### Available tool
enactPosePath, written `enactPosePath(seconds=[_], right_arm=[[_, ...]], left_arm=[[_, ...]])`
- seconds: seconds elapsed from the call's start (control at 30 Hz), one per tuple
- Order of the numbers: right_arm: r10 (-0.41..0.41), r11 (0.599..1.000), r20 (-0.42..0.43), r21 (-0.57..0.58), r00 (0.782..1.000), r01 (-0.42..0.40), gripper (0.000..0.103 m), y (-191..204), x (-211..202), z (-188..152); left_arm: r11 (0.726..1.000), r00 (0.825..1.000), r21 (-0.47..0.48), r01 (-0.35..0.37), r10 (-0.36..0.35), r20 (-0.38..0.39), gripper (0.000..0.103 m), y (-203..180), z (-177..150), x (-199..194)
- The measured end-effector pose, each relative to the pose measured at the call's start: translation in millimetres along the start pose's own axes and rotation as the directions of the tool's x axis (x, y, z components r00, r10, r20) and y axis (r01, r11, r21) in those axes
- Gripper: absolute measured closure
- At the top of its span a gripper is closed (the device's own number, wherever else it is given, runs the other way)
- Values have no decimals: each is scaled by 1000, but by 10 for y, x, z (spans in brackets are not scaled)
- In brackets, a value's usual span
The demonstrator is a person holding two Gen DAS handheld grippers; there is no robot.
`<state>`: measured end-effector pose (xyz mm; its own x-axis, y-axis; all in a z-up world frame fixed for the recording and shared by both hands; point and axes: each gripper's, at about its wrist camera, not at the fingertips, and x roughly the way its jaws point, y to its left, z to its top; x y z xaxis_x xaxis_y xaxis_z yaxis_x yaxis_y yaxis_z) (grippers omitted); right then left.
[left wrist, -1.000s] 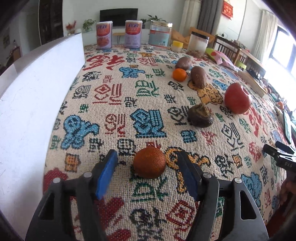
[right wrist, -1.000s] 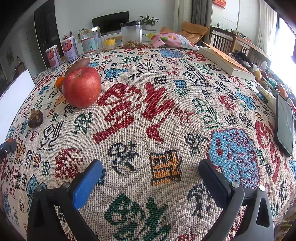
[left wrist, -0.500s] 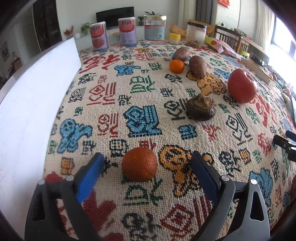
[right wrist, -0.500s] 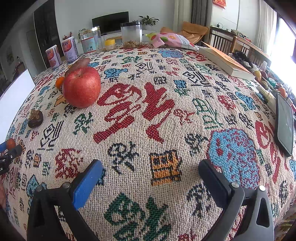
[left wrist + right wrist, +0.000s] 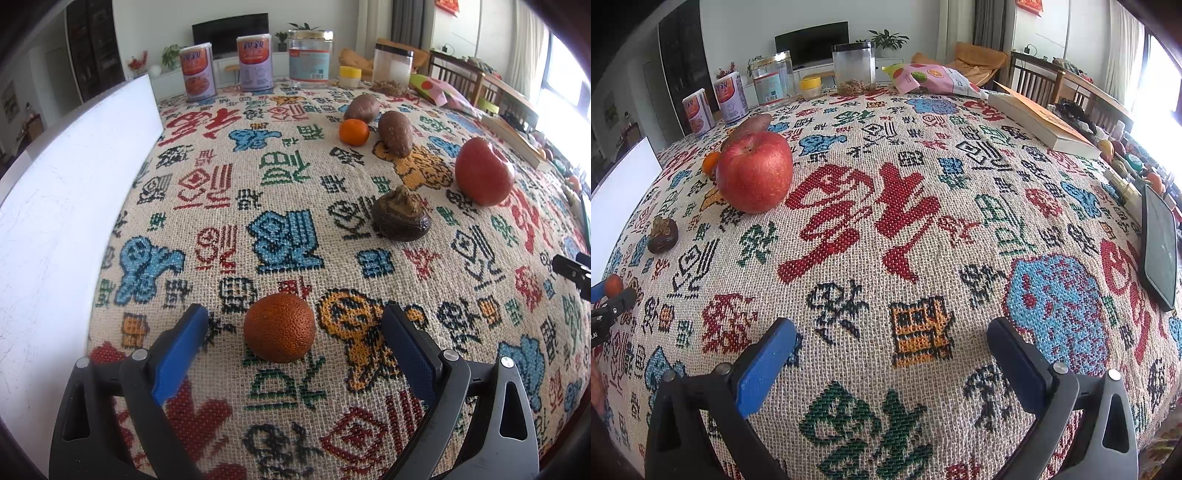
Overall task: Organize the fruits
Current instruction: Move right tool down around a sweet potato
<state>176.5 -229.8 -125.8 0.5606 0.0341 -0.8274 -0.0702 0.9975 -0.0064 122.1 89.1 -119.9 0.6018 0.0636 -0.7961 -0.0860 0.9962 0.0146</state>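
Left gripper (image 5: 293, 334): jaws spread wide, tilted down at the tablecloth (image 5: 288, 192). A dark orange (image 5: 279, 327) sits on the cloth between the 2 blue pads (image 5: 179, 349), touching neither; clear gaps on both sides, the wider one to its right.

Right gripper (image 5: 892, 352): jaws wide but closing a little at this moment, nothing between them, only bare cloth. Its tip shows at the right edge of the left view.

Fruit layout, left view:
- Dark brown fruit (image 5: 401, 215) with a dried top, mid-cloth, far right of the dark orange, well apart from it.
- Apple (image 5: 483, 171), red, right of the brown fruit and slightly farther.
- Small orange (image 5: 354, 132), far side, just beside 2 brown oval pieces (image 5: 395, 133), 1 to its right and 1 behind it. Cannot tell what these 2 are.

Right view: apple (image 5: 754, 171) stands upright at far left, stem dimple up; the brown fruit (image 5: 662, 235) lies nearer and farther left. The left gripper's tip and the dark orange (image 5: 614, 284) show at the left edge.

Far edge of the table: 2 purple-orange cans (image 5: 255, 58), a clear jar (image 5: 309, 55) with a gold lid, a small yellow pot (image 5: 350, 76), a clear canister (image 5: 392, 66) with a black lid. A snack bag (image 5: 929, 78) and a book (image 5: 1039, 120) lie far right, a phone (image 5: 1160, 247) at the right edge. A white board (image 5: 62, 206) runs along the left side.
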Motion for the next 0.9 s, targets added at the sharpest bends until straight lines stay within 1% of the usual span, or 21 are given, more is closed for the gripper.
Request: enactPosePath(seconds=[0.03,0.07,0.1,0.17,0.2,0.23,0.27,0.33,0.37,0.43,0.47,0.53,0.6,0.67,0.73,0.8,0.83,0.87,0.9], right_arm=[[-25,1000,23,18,999,25,9,-3,-79,85],[-21,999,57,35,998,19,10,11,-187,209],[10,999,93,49,996,-14,10,52,-308,374],[106,993,123,39,987,-112,12,252,-489,787],[164,986,116,21,980,-168,15,402,-530,1006],[224,974,91,6,970,-225,20,564,-523,1213],[267,964,57,-2,962,-268,22,712,-471,1391],[320,947,-24,-6,947,-321,30,1037,-236,1699],[328,944,-62,0,943,-329,33,1166,-80,1808],[325,946,-134,29,936,-324,46,1372,264,1950],[316,948,-166,41,934,-314,48,1451,419,1989],[289,957,-218,41,932,-288,48,1596,666,2020],[239,970,-265,27,934,-241,48,1701,845,2033],[209,977,-294,32,933,-209,48,1745,975,2036],[185,982,-331,28,925,-186,48,1791,1083,2019],[172,984,-371,33,912,-172,49,1805,1199,1989],[169,985,-380,38,910,-167,53,1807,1234,1961],[161,986,-371,28,915,-162,54,1814,1234,1949],[148,988,-368,6,918,-157,61,1844,1219,1943]], left_arm=[[1000,1000,0,0,0,0,7,1,0,0],[1000,1000,0,0,0,0,7,5,0,0],[1000,1000,0,-1,1,0,7,4,0,0],[1000,1000,0,0,0,0,7,4,0,0],[1000,1000,0,1,-1,0,7,7,0,0],[1000,1000,0,1,-1,0,7,1,1,0],[1000,1000,-1,1,-1,0,7,6,1,-1],[1000,1000,0,1,-1,0,7,1,1,0],[1000,1000,0,1,-1,0,7,3,1,-1],[1000,1000,0,0,0,0,7,1,2,-1],[1000,1000,0,0,0,0,7,3,2,-1],[1000,1000,0,0,0,0,7,1,2,-1],[1000,1000,0,0,0,0,7,1,1,-1],[1000,1000,0,0,0,0,7,2,1,-2],[1000,1000,0,0,0,0,7,0,0,-2],[1000,1000,-1,0,0,0,7,0,0,-3],[1000,1000,-1,0,0,0,7,-1,0,-4],[1000,1000,-1,0,0,-1,7,1,0,-4],[1000,1000,-1,0,0,-1,7,-1,-1,-3]])
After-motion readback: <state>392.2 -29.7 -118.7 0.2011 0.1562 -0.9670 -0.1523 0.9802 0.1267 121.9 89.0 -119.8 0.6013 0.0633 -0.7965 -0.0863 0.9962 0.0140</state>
